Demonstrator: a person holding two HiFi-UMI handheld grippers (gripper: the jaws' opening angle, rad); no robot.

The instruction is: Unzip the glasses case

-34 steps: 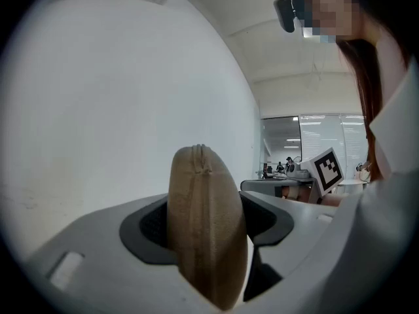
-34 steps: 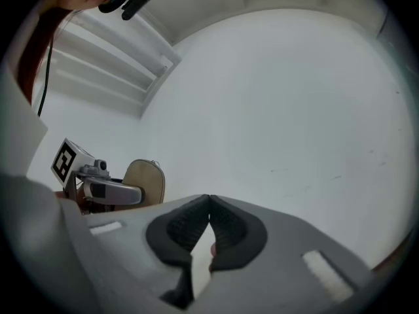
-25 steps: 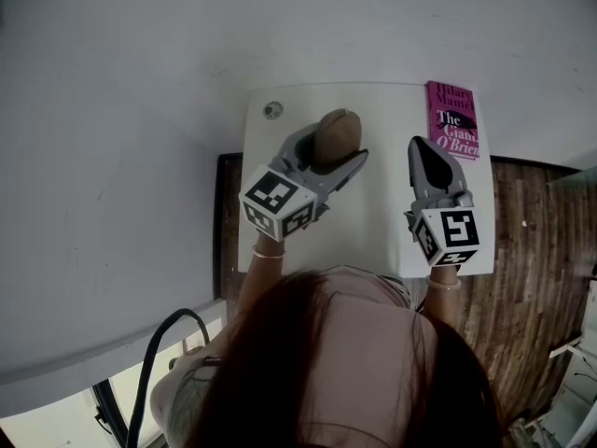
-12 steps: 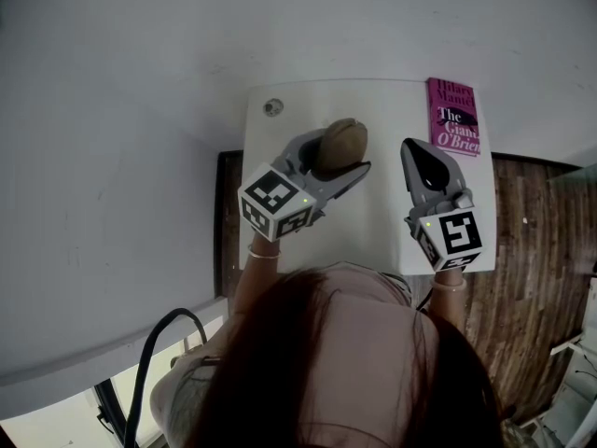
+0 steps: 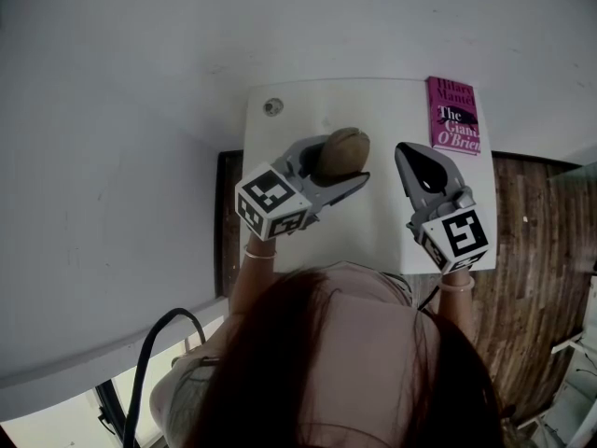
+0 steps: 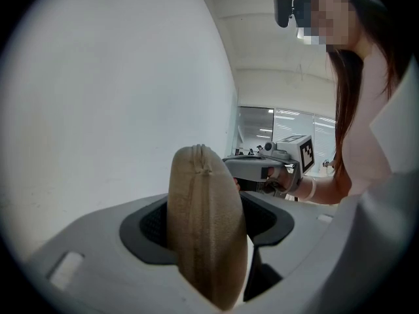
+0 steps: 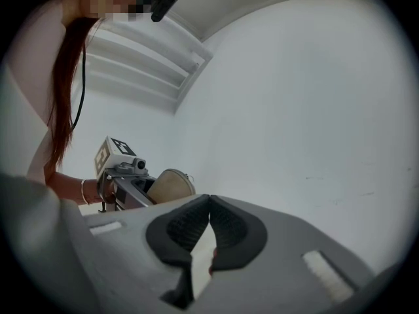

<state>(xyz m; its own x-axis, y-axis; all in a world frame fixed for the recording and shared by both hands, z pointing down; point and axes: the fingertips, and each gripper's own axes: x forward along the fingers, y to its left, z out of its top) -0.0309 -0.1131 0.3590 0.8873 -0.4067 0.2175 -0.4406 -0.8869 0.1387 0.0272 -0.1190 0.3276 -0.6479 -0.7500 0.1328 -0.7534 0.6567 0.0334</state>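
The tan fabric glasses case [image 5: 341, 150] is held above the white table [image 5: 373, 222], and my left gripper [image 5: 347, 164] is shut on it. In the left gripper view the case [image 6: 206, 227] stands on edge between the jaws, its zip seam running up the middle toward the camera. My right gripper [image 5: 411, 155] hovers to the right of the case, apart from it, jaws shut with nothing between them [image 7: 209, 201]. From the right gripper view the case [image 7: 169, 185] and the left gripper [image 7: 124, 175] show at the left.
A magenta book [image 5: 453, 118] lies at the table's far right corner. A small round grey fitting [image 5: 272, 108] sits at the far left corner. A white wall runs behind the table; brown wooden floor [image 5: 532, 250] lies to the right.
The left gripper has tilted the case to the right and moved it a little nearer. The right gripper has swung its tip left, toward the case.
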